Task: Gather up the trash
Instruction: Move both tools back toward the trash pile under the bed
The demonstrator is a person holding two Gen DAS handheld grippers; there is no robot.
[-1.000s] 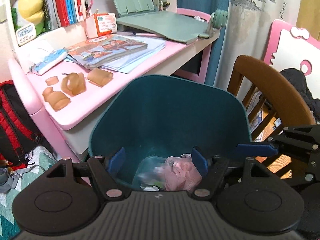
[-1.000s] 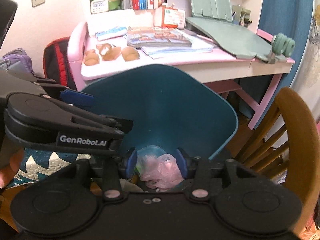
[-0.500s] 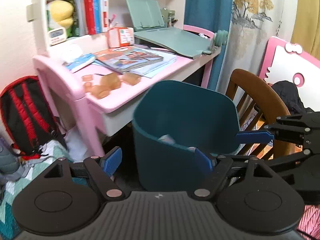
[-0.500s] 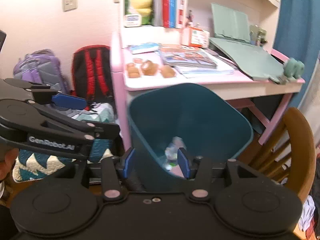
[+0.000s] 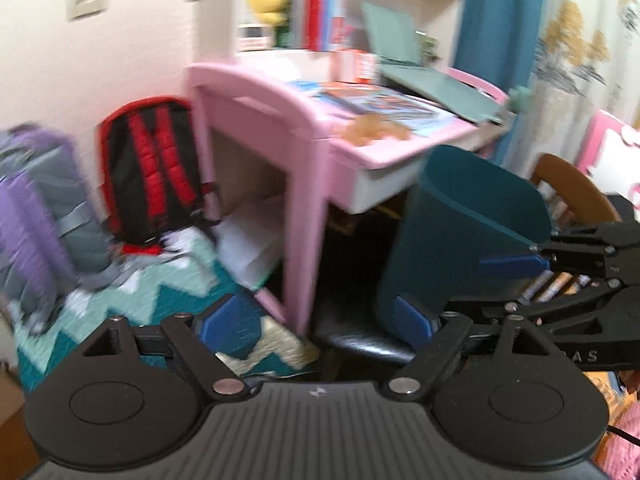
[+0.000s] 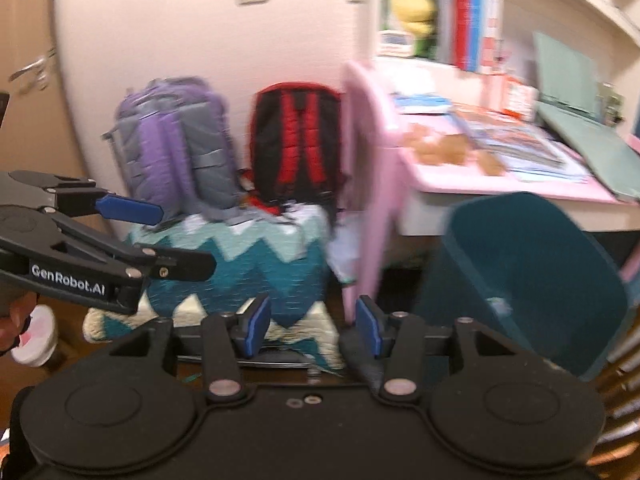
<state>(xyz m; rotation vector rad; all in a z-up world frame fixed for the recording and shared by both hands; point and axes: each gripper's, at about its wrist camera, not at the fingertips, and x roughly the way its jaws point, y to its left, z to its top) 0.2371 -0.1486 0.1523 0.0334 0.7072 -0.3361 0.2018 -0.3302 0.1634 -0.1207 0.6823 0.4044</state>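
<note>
Hovering both claws beside the teal trash bin (image 5: 472,216), nothing in either one.

Left wrist view: left gripper (image 5: 320,322) jaws are opening, empty, bin off to its right by the pink desk (image 5: 304,120). Right wrist view: right gripper (image 6: 312,324) is spread wide and empty, bin (image 6: 532,264) to its right, zigzag blanket (image 6: 256,264) straight ahead, and the left gripper (image 6: 160,236) pokes in at the left.
</note>
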